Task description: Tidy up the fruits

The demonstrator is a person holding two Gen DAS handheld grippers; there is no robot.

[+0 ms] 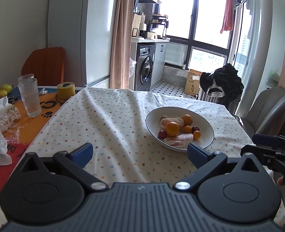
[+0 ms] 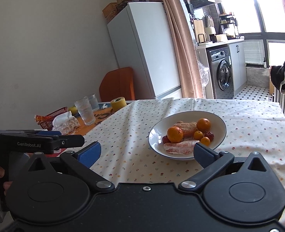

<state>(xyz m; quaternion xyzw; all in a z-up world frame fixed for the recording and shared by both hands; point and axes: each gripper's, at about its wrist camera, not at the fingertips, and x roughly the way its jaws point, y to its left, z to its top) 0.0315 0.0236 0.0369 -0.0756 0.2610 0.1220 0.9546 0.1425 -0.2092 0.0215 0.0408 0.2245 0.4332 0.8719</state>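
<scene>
1. Across the counter (image 1: 107, 119), under a flowered cloth, the bowl (image 1: 206, 124) is the landmark. It sits right of centre, ahead of both claws.
2. Left of the bowl, well apart, stand two stacked glasses (image 1: 29, 96), a tape roll (image 1: 65, 89) and a tissue pack (image 1: 2, 112). Past the glasses lie two yellow-green fruits (image 1: 4, 89) beside a red basket (image 2: 52, 118).
3. Near the bowl's front rim, the left claw (image 1: 140, 151) is spread wide and holds nothing. The right claw (image 2: 147, 150) is equally wide and bare, its right finger just before the rim.
4. Inside the bowl all the nearby fruit is heaped together: two wrapped peeled segments (image 2: 181, 147), two large oranges (image 2: 175, 134), three small orange fruits (image 2: 198, 135) and two small dark red ones (image 2: 209, 135). A brownish one at the back is too small to name.
5. This scene would fit fruit already gathered into the bowl, or a mixed heap waiting to be sorted out; I cannot tell which.
6. Any grip in that heap wants care, in my judgement. The oranges are round and could roll. The wrapped segments look soft, so a light squeeze across the short side suits them. Small fruits sit tight against larger ones, so come down from above with fingers clear of neighbours and rim.
</scene>
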